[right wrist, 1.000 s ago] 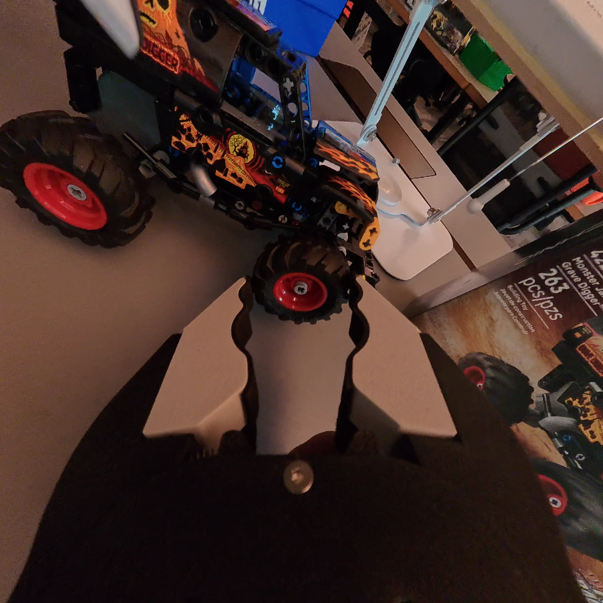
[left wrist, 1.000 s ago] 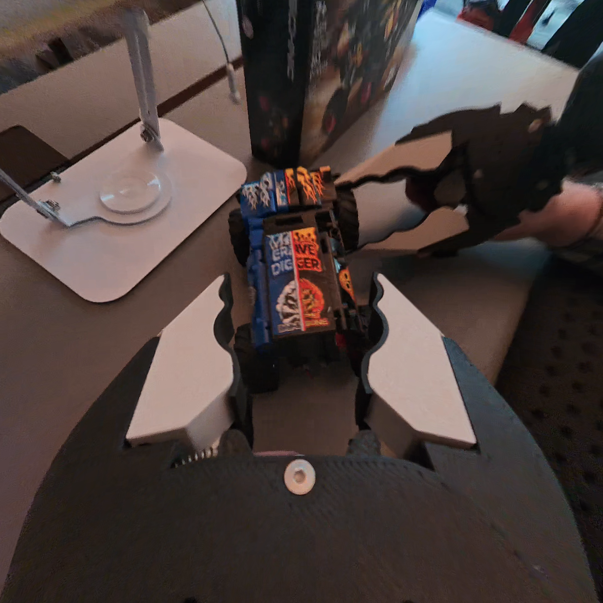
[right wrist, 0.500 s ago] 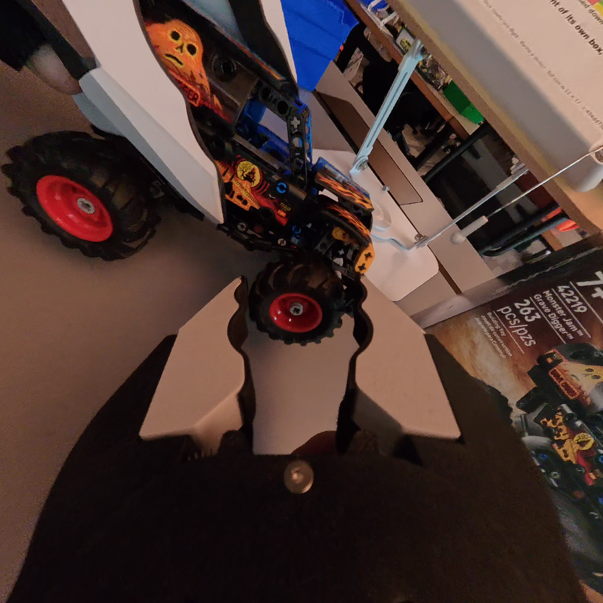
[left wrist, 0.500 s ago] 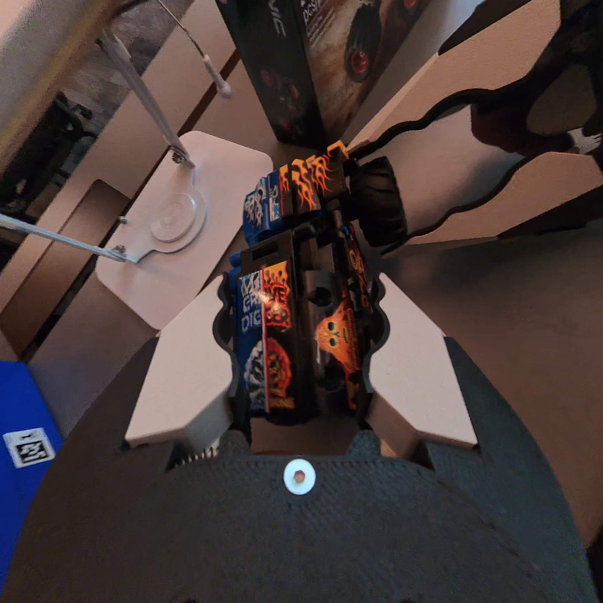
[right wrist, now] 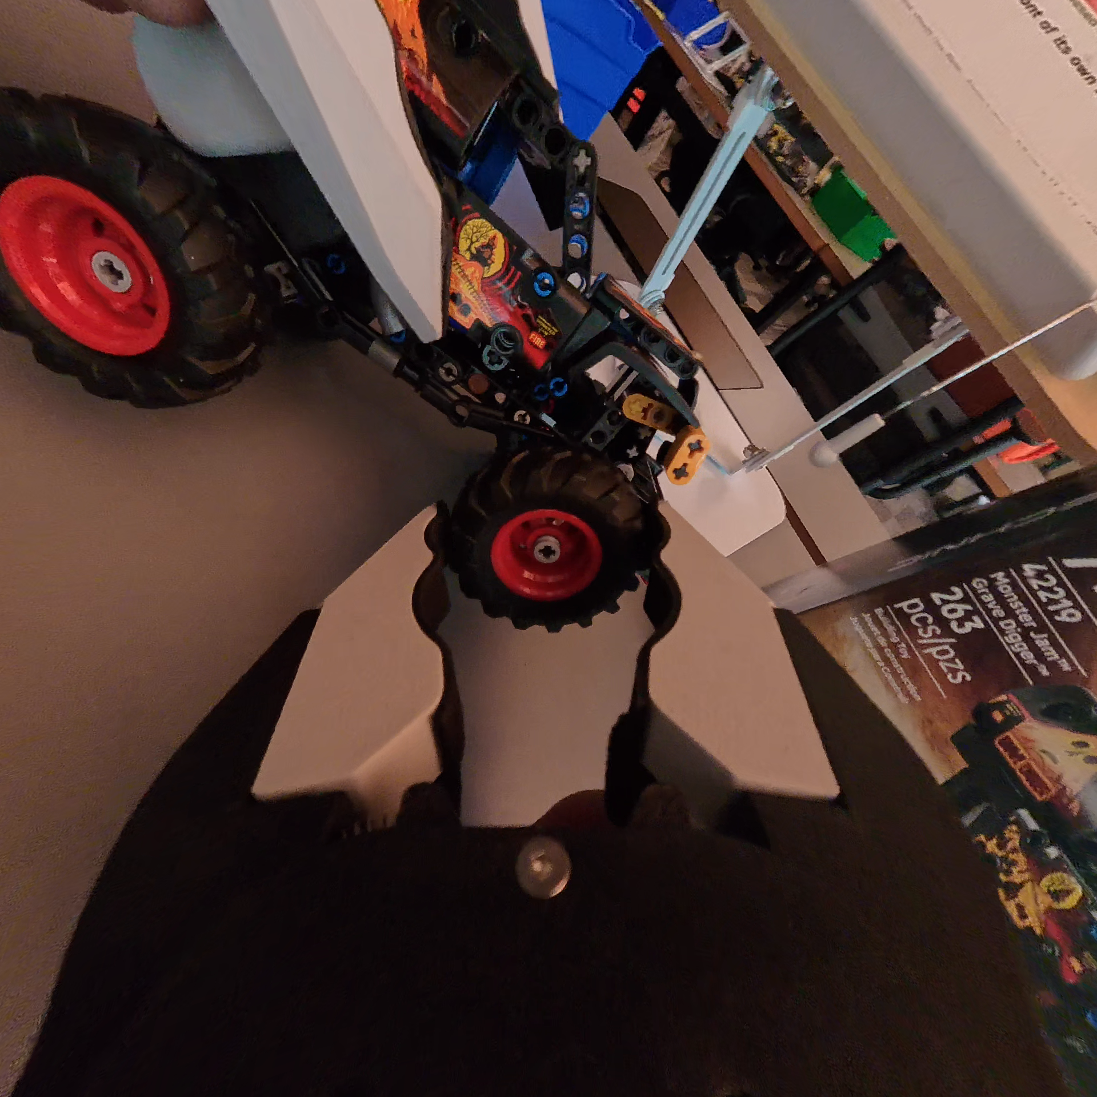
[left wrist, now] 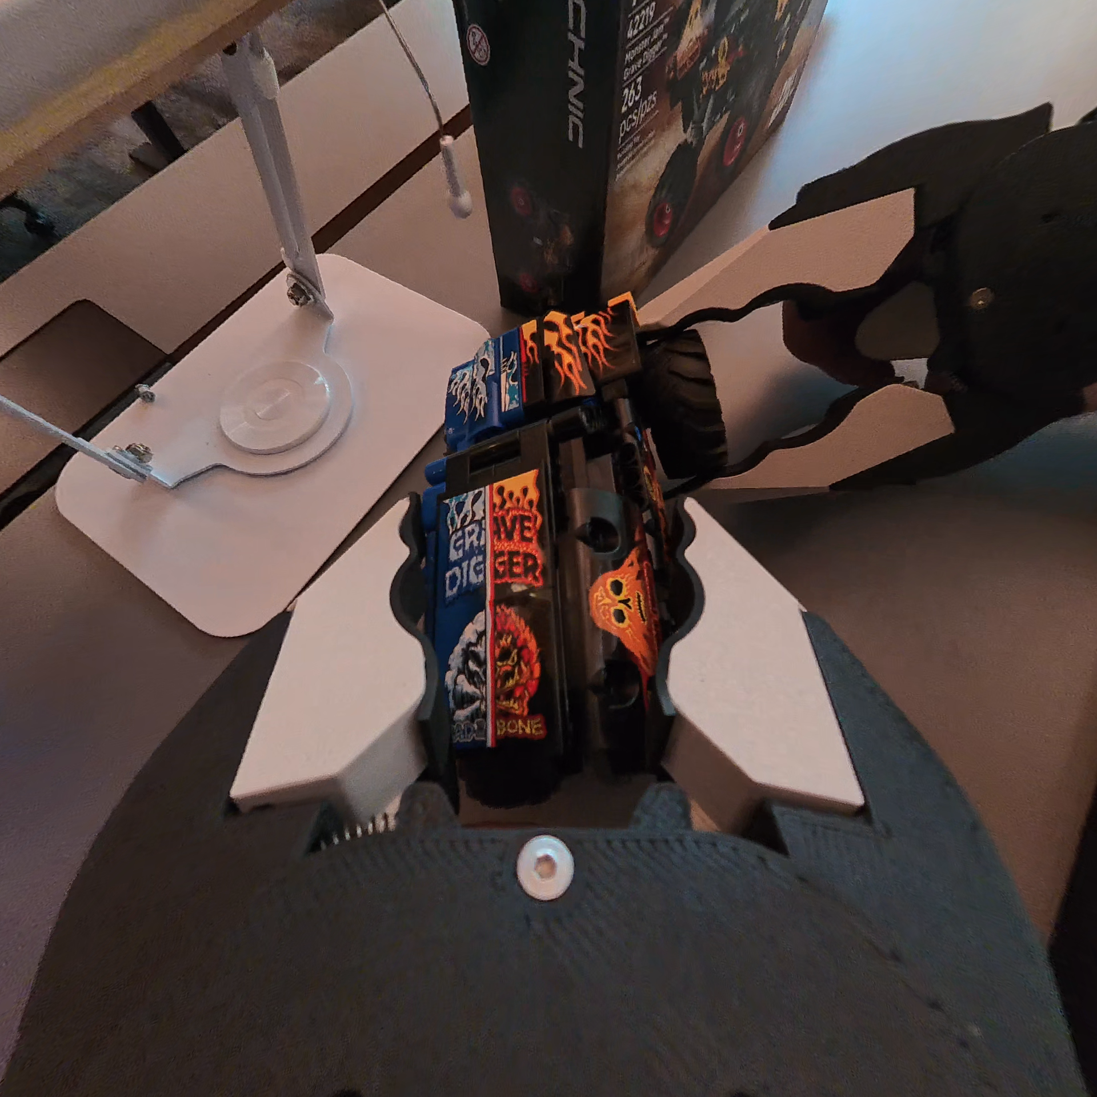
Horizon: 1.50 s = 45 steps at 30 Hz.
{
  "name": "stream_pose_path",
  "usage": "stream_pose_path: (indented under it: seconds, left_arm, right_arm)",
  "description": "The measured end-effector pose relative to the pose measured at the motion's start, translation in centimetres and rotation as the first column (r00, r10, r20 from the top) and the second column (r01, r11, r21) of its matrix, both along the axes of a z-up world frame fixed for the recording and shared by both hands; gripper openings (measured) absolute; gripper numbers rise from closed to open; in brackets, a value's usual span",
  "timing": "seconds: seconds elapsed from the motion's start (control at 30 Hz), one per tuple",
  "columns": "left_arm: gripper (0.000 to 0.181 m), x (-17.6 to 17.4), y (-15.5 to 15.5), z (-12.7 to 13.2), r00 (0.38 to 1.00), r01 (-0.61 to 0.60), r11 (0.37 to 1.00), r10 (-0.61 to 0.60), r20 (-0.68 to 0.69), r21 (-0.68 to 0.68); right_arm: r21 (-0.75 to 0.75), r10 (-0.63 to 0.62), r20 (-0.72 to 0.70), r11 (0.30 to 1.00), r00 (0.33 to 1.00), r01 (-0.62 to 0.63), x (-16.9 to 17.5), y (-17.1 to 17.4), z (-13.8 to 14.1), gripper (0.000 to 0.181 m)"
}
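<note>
A brick-built toy monster truck (left wrist: 516,593), blue and black with flame stickers and red-hubbed tyres, stands on the beige table (left wrist: 890,623). My left gripper (left wrist: 546,593) is shut on the truck's body from above and behind, one finger on each side. My right gripper (right wrist: 546,552) is shut on the truck's right front wheel (right wrist: 546,564), its fingers against the tyre on both sides. It also shows in the left wrist view (left wrist: 682,403) around the same wheel (left wrist: 682,409). In the right wrist view a white finger (right wrist: 332,148) of the left gripper covers the truck's side, above the rear wheel (right wrist: 89,267).
The truck's dark cardboard box (left wrist: 623,148) stands just beyond the truck, and also shows in the right wrist view (right wrist: 979,712). A white lamp base plate (left wrist: 249,427) with thin metal arms lies to the left. A blue bin (right wrist: 593,59) and cluttered shelves are behind. Tip to tip, the grippers are about 7 centimeters apart.
My left gripper moved forward from the truck's rear end over its body and closed on it. My right gripper stayed on the front wheel. The truck has tilted a little.
</note>
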<state>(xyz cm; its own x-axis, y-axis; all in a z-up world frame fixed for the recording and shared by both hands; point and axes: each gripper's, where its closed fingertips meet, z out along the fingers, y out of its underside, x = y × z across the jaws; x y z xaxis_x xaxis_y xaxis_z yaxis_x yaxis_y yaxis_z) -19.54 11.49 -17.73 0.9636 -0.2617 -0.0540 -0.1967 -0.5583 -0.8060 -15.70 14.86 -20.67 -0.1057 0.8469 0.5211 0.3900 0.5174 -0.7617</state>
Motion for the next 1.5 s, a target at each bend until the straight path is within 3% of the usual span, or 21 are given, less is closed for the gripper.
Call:
stream_pose_path:
  seconds: [0.33,0.5,0.67,0.87,0.9,1.0,1.07,1.1,1.17,1.23,1.3,1.37,1.43,1.5]
  left_arm:
    - [0.087,0.1,0.1,-0.6,0.999,-0.034,0.998,0.035,-0.029,0.043]
    - [0.088,-0.1,0.3,-0.5,1.0,-0.03,0.997,0.03,0.011,0.065]
    - [0.088,0.3,0.8,-0.6,0.999,-0.027,0.997,0.026,0.02,0.072]
    - [0.09,0.7,0.6,-1.0,1.0,-0.013,0.998,0.011,0.027,0.066]
    - [0.09,0.8,0.6,-1.0,1.0,-0.013,0.998,0.011,0.029,0.068]
    - [0.09,0.9,1.0,-1.0,0.999,-0.025,0.997,0.022,0.039,0.078]
    - [0.09,1.0,1.2,-1.0,0.999,-0.02,0.997,0.017,0.038,0.077]
    - [0.09,1.0,1.2,-1.0,0.999,-0.017,0.997,0.014,0.041,0.077]
    - [0.091,1.1,1.1,-1.1,0.999,-0.011,0.997,0.008,0.045,0.079]
    - [0.091,1.3,1.0,-1.2,0.999,0.0,0.997,-0.003,0.035,0.077]
    - [0.091,1.1,1.1,-1.1,0.999,-0.013,0.996,0.009,0.047,0.089]
    - [0.09,-1.1,1.8,-0.3,0.988,-0.139,0.983,0.129,0.085,0.124]
    - [0.089,-0.7,2.0,-0.3,0.992,-0.086,0.99,0.075,0.102,0.11]
    - [0.09,0.1,2.1,-0.6,0.997,-0.061,0.992,0.055,0.057,0.108]
  right_arm:
    - [0.013,0.027,0.053,1.0,0.998,-0.028,0.4,0.1,-0.1,0.061]
    - [0.178,0.011,0.061,0.984,0.998,-0.021,1.0,0.0,0.2,0.06]
    - [-0.034,-0.006,0.039,0.999,0.999,0.007,1.6,0.2,0.4,0.058]
    - [0.278,-0.022,0.071,0.961,0.997,0.002,2.4,0.0,-0.1,0.058]
    - [0.236,-0.019,0.065,0.972,0.998,0.003,2.5,0.0,-0.2,0.058]
    - [-0.087,-0.03,0.036,0.996,0.999,0.033,2.5,0.2,0.2,0.058]
    - [-0.157,-0.045,0.035,0.986,0.998,0.05,2.7,0.2,0.2,0.058]
    - [-0.135,-0.049,0.036,0.989,0.998,0.053,2.8,0.2,0.2,0.057]
    - [0.074,-0.057,0.055,0.996,0.997,0.053,3.1,0.2,0.1,0.057]
    - [0.281,-0.059,0.074,0.959,0.995,0.036,3.4,0.1,-0.1,0.058]
    - [0.374,-0.061,0.063,0.927,0.996,0.033,3.7,0.0,0.2,0.057]
    - [0.41,-0.02,0.069,0.912,0.997,-0.01,4.5,-1.1,0.2,0.057]
    - [0.391,0.002,0.138,0.919,0.99,-0.056,5.1,-1.8,-1.8,0.059]
    - [0.29,0.031,0.146,0.954,0.989,-0.072,5.2,-2.1,-1.7,0.06]
